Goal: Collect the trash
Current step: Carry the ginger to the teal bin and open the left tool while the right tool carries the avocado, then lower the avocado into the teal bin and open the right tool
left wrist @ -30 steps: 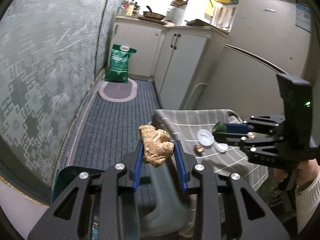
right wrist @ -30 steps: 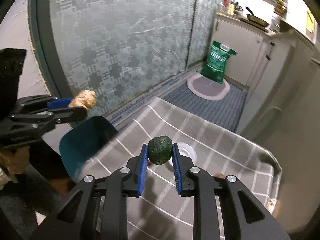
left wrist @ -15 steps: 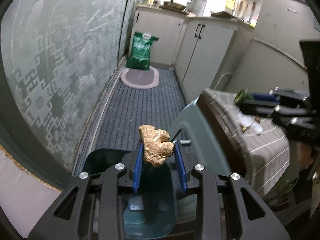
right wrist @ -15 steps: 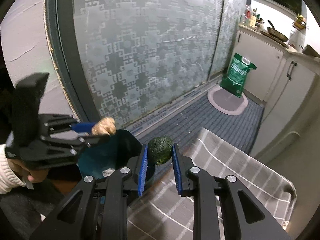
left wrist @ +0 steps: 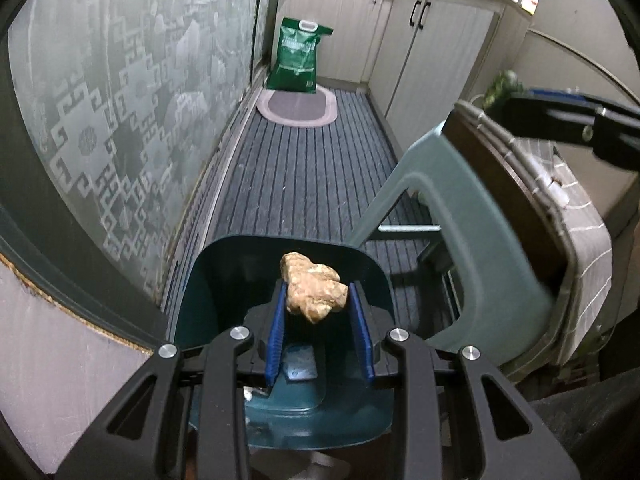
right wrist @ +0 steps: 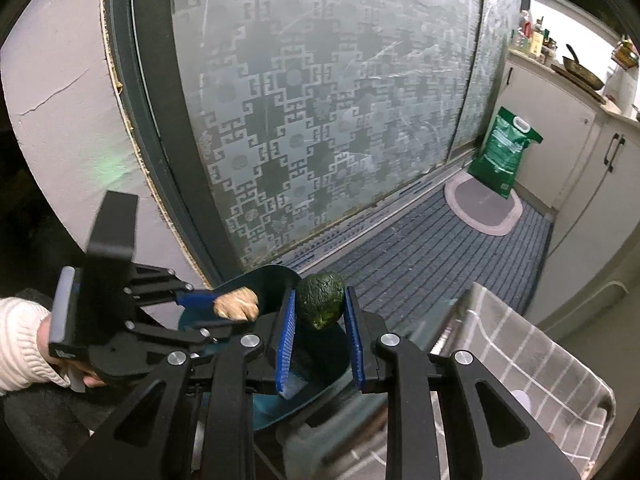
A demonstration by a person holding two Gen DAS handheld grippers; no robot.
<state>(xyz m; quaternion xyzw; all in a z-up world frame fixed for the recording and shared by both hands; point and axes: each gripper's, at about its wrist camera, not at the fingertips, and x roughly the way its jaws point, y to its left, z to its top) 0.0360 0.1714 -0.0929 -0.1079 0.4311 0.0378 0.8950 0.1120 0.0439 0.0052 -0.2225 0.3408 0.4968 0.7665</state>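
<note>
My left gripper is shut on a knobbly tan piece of ginger and holds it right above the open dark teal trash bin. The ginger also shows in the right wrist view. My right gripper is shut on a dark green wrinkled avocado, held over the same bin just right of the left gripper. The avocado shows far right in the left wrist view. Some pale trash lies in the bin's bottom.
The bin's grey-green swing lid stands open beside the table with a striped grey cloth. A frosted patterned glass door runs along the left. A green bag and oval mat lie on the ribbed floor by white cabinets.
Both grippers have swung from over the table to the bin, carrying the ginger and the avocado. The left gripper has lowered over the bin opening; the right has come beside it.
</note>
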